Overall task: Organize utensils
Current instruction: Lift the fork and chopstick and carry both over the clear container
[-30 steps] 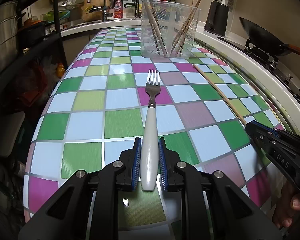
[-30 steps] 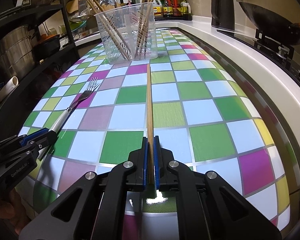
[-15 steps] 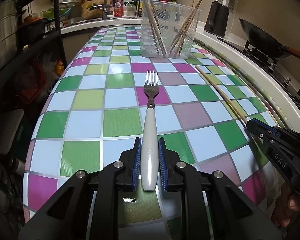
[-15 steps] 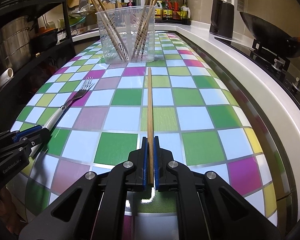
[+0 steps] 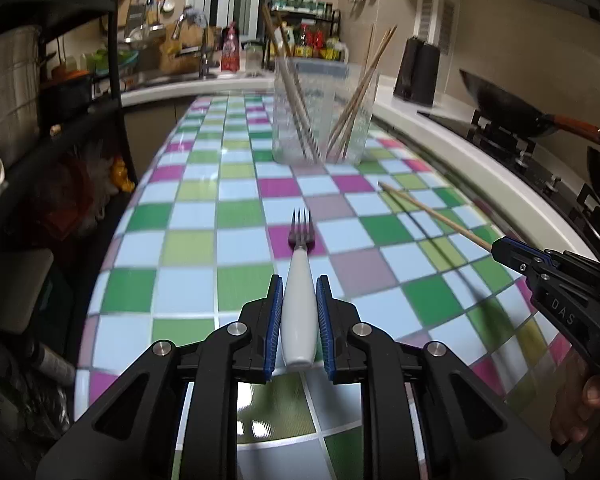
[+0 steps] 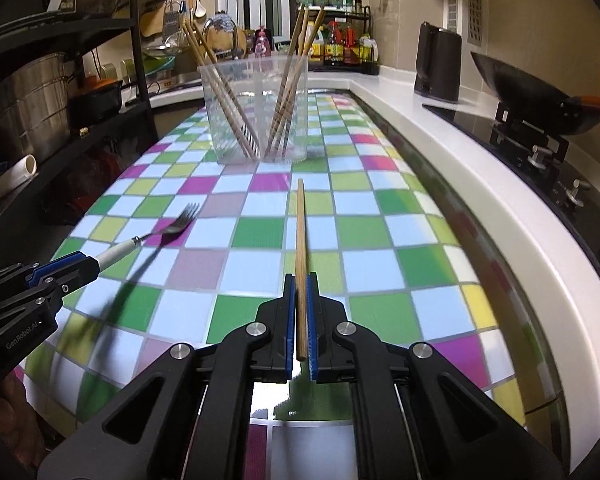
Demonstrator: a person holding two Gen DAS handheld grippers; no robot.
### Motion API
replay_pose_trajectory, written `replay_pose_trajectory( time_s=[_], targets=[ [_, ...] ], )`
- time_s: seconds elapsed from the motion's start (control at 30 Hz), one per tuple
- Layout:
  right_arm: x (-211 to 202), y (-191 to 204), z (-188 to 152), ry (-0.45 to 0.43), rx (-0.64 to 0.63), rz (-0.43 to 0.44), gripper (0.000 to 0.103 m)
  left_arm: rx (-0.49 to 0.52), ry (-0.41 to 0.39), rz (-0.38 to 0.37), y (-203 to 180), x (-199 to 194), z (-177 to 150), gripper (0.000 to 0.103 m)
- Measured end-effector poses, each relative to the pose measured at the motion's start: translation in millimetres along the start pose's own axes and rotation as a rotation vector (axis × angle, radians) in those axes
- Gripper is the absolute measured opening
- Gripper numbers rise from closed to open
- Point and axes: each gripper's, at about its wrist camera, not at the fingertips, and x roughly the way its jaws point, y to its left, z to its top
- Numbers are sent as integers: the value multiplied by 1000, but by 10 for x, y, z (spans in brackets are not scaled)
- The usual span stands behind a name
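Left wrist view: the left gripper (image 5: 298, 320) has its fingers (image 5: 274, 326) closed onto the white handle of a fork (image 5: 299, 304), one blue pad on each side of the handle. The handle's end sits between the pads and the grey tines point ahead toward the clear plastic cup (image 5: 324, 114). The fork appears to be held above the checked table (image 5: 188, 248). The cup stands well ahead of the tines, with bare checked squares between them. It holds several wooden chopsticks leaning to both sides. To the right of the fork, the right gripper (image 5: 500, 250) grips one wooden chopstick (image 5: 432, 216) that slants toward the cup. The table's left edge curves past a dark shelf rack (image 5: 52, 128); its right edge meets a white counter (image 5: 460, 148).

Right wrist view: the right gripper (image 6: 299, 316) has its fingers (image 6: 289, 320) pinched nearly together on the chopstick (image 6: 300, 240), which runs straight ahead, its tip short of the cup (image 6: 256, 108). Left of the chopstick, the left gripper (image 6: 76, 268) holds the fork (image 6: 156, 236), whose shadow falls on the table (image 6: 400, 232). Open squares lie between chopstick and fork. Right of the cup, a wok (image 6: 532, 96) sits on the stove beyond the counter (image 6: 480, 184).
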Motion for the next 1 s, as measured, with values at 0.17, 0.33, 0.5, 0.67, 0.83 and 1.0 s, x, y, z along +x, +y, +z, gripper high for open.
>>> replay_pose_trajectory(
  time_s=[0.17, 0.33, 0.5, 0.67, 0.83, 1.0],
  targets=[
    [-234, 3, 231, -74, -19, -3, 5, 30, -99, -10, 7, -181, 182, 17],
    [-405, 9, 476, -141, -44, -4, 5, 35, -150, -19, 68, -246, 375, 17],
    [-513, -14, 729, -191, -49, 12, 5, 34, -177, -33, 113, -301, 575, 17],
    [-620, -33, 1053, -250, -54, 39, 5, 20, -189, -63, 152, -327, 809, 17],
    [-628, -52, 1346, -277, -45, 68, 5, 10, -182, -88, 168, -284, 1042, 17],
    [-566, -60, 1636, -285, -51, 94, 5, -10, -159, -111, 201, -210, 1357, 17]
  ],
)
